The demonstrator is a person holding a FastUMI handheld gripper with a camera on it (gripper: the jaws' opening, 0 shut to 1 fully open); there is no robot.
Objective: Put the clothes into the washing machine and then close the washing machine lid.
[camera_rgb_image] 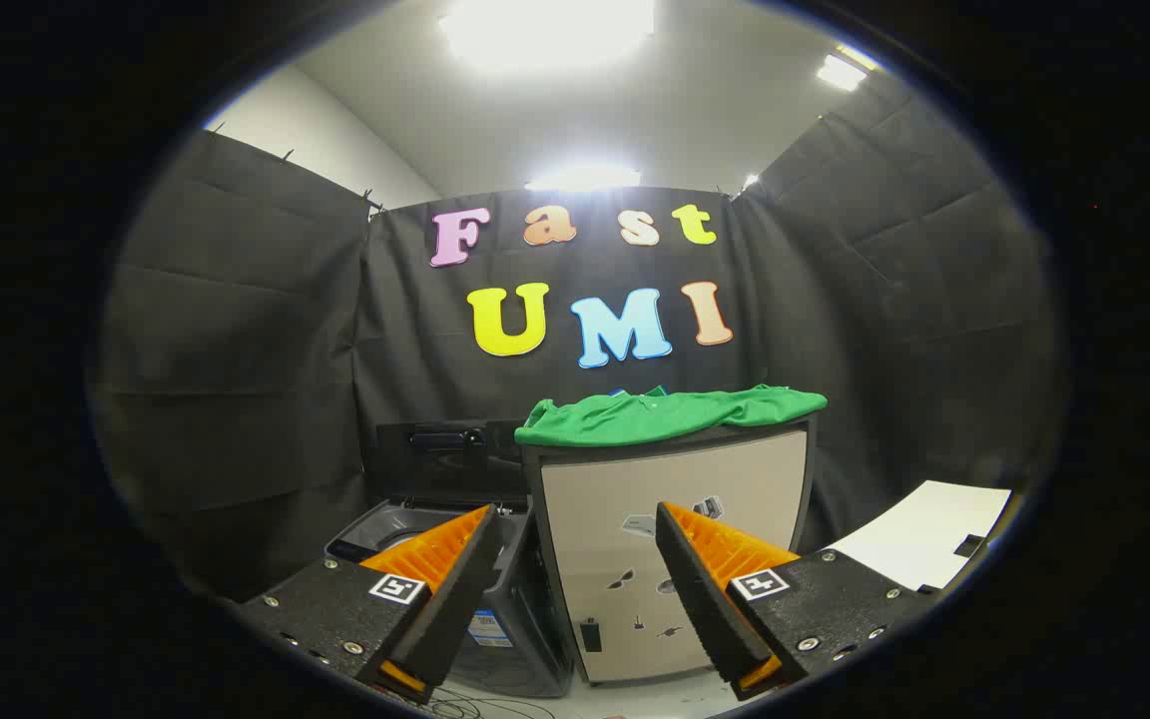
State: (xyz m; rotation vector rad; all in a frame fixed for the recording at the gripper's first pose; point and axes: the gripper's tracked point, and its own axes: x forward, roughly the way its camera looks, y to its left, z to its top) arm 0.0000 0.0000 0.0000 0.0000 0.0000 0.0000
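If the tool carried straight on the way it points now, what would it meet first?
Most likely the beige front of the cabinet, which stands straight ahead between the open tool's fingers, below the green garment on its top. Depth is hard to judge.

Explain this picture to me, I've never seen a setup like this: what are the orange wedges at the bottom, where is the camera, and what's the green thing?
The camera rides on a hand-held gripper and looks forward along its two fingers. The orange wedges are those fingers; they are spread apart and hold nothing. Beyond them stands a beige cabinet with a green garment draped over its top. Beside the cabinet, behind one finger, sits a grey washing machine with its lid raised, so the tub is open. A white sheet lies off to the other side. The garment has not been picked up yet.
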